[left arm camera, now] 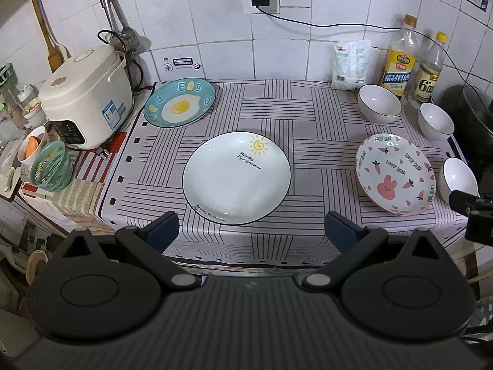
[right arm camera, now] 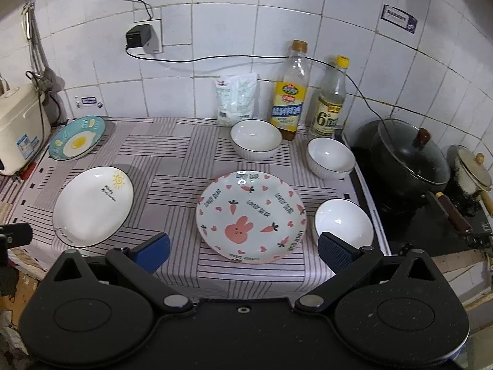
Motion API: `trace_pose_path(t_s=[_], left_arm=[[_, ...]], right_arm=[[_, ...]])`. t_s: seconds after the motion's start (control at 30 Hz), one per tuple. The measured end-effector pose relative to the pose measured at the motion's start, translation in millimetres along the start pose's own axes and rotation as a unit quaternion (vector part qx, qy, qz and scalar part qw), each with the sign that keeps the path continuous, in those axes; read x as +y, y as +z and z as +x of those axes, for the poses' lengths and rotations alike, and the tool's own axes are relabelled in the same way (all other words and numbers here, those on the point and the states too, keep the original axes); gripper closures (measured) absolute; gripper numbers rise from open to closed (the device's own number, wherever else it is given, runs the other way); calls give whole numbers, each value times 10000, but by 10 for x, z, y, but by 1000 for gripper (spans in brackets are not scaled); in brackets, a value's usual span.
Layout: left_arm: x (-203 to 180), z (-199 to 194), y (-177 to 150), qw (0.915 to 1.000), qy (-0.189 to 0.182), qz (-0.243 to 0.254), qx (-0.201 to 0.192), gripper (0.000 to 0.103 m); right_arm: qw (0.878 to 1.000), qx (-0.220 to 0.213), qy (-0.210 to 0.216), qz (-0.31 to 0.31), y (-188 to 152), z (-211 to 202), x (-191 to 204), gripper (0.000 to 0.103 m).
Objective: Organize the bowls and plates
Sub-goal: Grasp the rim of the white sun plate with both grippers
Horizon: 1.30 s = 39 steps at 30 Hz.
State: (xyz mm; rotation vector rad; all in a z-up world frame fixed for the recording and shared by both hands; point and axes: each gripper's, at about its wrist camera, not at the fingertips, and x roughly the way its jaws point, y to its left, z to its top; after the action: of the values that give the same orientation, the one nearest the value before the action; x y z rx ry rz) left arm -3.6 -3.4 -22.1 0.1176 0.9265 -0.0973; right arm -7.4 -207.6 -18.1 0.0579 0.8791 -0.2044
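Observation:
Three plates lie on the striped cloth: a white sun plate (left arm camera: 236,177) (right arm camera: 92,206), a pink rabbit plate (left arm camera: 396,173) (right arm camera: 251,215) and a teal egg plate (left arm camera: 180,101) (right arm camera: 77,141). Three white bowls stand at the right: one at the back (left arm camera: 379,103) (right arm camera: 256,138), one in the middle (left arm camera: 436,120) (right arm camera: 330,158), one at the front (left arm camera: 459,178) (right arm camera: 343,223). My left gripper (left arm camera: 251,231) is open and empty, just short of the sun plate. My right gripper (right arm camera: 243,251) is open and empty, just short of the rabbit plate.
A rice cooker (left arm camera: 87,95) and green baskets (left arm camera: 50,166) stand at the left. Two bottles (right arm camera: 289,98) (right arm camera: 329,101) and a white bag (right arm camera: 237,98) line the back wall. A black lidded pot (right arm camera: 409,160) sits on the stove at the right.

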Motion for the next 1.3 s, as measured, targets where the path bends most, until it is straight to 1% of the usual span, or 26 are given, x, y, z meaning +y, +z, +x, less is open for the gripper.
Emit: trace_pose_path(t_s=[0.13, 0.2, 0.3, 0.43, 0.5, 0.53, 0.57, 0.63, 0.67, 0.7, 0.73, 0.8, 0.83, 0.9, 0.93, 1.0, 1.07, 1.13, 1.17, 1.23, 1.27, 1.3], left_arm=[[10, 26, 10, 10000, -33, -33, -25, 1], [42, 53, 5, 9999, -81, -69, -106, 1], [127, 110, 0, 9995, -63, -137, -278, 1], [314, 266, 20, 9986, -86, -217, -470, 1], [429, 423, 26, 9983, -70, -300, -488, 1], [485, 519, 25, 9985, -77, -331, -431, 1], [548, 653, 30, 9989, -141, -331, -306, 1], [643, 879, 28, 9986, -119, -503, -91, 1], [702, 984, 24, 9977, -131, -667, -64, 1], [753, 1096, 12, 9965, -176, -816, -49, 1], [792, 1208, -5, 9958, -195, -897, -21, 1], [850, 1421, -36, 9956, -60, -935, 40, 3], [872, 1511, -63, 9960, -13, -888, 39, 3], [919, 1722, -95, 9968, 138, -787, 41, 4], [946, 1816, -104, 9968, 213, -761, 81, 4], [1000, 2004, -109, 9960, 321, -781, 292, 9], [1074, 2152, -127, 9942, 324, -906, 471, 9], [1124, 2254, -138, 9931, 356, -950, 597, 12], [1132, 2289, -135, 9929, 383, -934, 633, 15], [1140, 2331, -130, 9936, 269, -903, 626, 30], [1130, 2327, -130, 9941, 220, -889, 586, 47], [1116, 2323, -130, 9949, 162, -854, 511, 50]], right_arm=[[9999, -52, 100, -41, 25, 10, 26, 0], [9997, -177, 172, -56, 32, 8, 32, 0], [9976, -591, 305, -207, 51, 37, 62, 0], [9881, -1346, 532, -516, 75, 140, 161, 0], [9791, -1685, 872, -726, 78, 264, 242, 0], [9746, -1800, 1044, -826, 78, 326, 289, 0], [9719, -1814, 1190, -910, 82, 411, 336, 0], [9687, -1675, 1506, -1039, 96, 651, 491, 0], [9661, -1545, 1747, -1104, 105, 800, 579, 0], [9653, -1412, 1896, -1113, 102, 914, 655, 0], [9620, -1317, 2112, -1124, 89, 1067, 728, 1], [9573, -1134, 2395, -1158, 46, 1360, 877, 5], [9552, -1030, 2531, -1133, 17, 1506, 946, 9], [9549, -763, 2695, -991, -34, 1761, 1071, 11], [9530, -660, 2810, -926, -68, 1877, 1114, 13], [9522, -448, 2953, -641, -136, 2069, 1179, 16], [9480, -228, 3158, -332, -195, 2221, 1202, 20], [9446, -130, 3273, -188, -245, 2329, 1224, 23], [9445, -96, 3276, -201, -259, 2375, 1255, 28], [9449, 10, 3267, -210, -286, 2452, 1295, 39], [9435, 40, 3308, -175, -294, 2482, 1294, 44], [9410, 40, 3382, -130, -298, 2514, 1288, 46]])
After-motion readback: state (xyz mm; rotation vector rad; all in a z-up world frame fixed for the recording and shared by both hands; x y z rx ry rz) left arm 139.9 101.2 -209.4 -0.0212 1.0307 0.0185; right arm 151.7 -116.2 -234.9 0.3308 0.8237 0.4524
